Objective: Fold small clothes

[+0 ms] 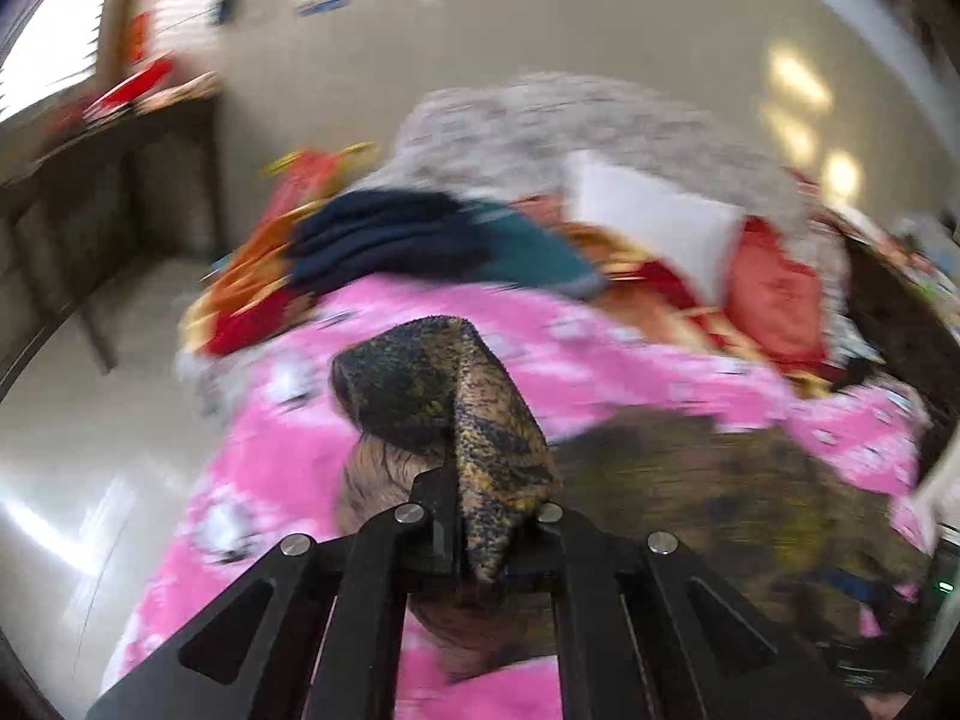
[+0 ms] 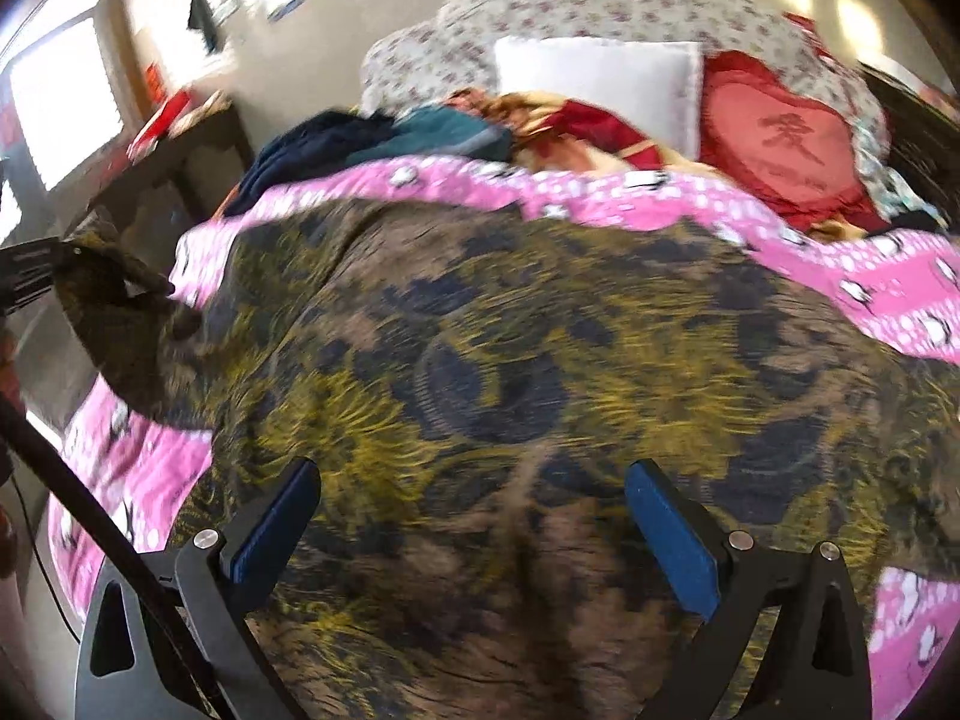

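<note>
Left gripper (image 1: 474,516) pinches garment (image 2: 510,390) edge; right gripper (image 2: 474,534) spread above

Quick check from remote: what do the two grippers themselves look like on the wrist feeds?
Both are matte black, flat-plate linkages with triangular cutouts and round silver pivot bolts. The right gripper has blue pads lining the inner faces of its jaws. On the left gripper the pad colour is hidden. A thin black cable crosses the right view's left side. No markings or sleeves are visible.
</note>
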`<state>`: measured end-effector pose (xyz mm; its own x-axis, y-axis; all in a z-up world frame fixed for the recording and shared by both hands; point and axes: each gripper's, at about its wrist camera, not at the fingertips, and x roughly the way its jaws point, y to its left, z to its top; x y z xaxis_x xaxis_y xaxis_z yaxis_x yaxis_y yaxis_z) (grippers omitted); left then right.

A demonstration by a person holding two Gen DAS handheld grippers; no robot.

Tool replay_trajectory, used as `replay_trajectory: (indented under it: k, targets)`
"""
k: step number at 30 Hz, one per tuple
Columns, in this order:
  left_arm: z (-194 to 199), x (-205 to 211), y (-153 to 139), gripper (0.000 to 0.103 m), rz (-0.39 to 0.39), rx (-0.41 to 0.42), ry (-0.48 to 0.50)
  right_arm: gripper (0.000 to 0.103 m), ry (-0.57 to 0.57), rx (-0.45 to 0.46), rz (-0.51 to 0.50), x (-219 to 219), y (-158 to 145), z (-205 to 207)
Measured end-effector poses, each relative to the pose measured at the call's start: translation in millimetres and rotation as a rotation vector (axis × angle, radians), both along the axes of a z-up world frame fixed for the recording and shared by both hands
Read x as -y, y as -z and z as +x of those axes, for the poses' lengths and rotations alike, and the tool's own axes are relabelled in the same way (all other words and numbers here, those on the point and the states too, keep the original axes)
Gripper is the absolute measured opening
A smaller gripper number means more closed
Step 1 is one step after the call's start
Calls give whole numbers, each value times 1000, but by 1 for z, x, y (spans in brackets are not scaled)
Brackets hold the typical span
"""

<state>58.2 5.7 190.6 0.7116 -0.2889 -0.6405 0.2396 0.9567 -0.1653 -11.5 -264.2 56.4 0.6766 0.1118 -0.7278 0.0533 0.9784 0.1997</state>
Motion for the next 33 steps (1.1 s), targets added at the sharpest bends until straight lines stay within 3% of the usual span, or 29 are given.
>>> replay_trajectory:
  k: [4,6,9,11,12,14,16,18,22,25,28,33]
  targets:
    - [-22,76,-36,6,-79,29,201,103,59,27,35,33,-11,-19]
    - [-33,112,-46,6,-79,62,283,103,92,41,30,50,-15,-29]
    - [-49,174,-28,9,-77,65,441,103,144,48,32,75,-18,-43]
    - [-47,205,6,35,-63,-27,501,103,191,47,39,94,-18,-53]
    - [-43,220,31,54,-43,-112,532,103,213,45,44,103,-17,-57]
    - [-43,232,65,55,-15,-207,554,103,263,43,59,124,-16,-68]
    - [-46,227,80,55,14,-219,538,103,308,37,68,138,-14,-76]
    - [-50,212,76,56,15,-190,522,103,326,20,79,149,-11,-79]
    - [-52,165,52,81,20,-96,433,103,283,28,50,148,-12,-65]
    - [-41,130,44,82,61,-48,341,103,209,80,51,136,-15,-36]
    - [-27,100,49,82,69,-73,275,103,148,98,31,122,-13,-3]
    - [-13,55,66,82,19,-149,184,101,43,99,-7,101,2,52]
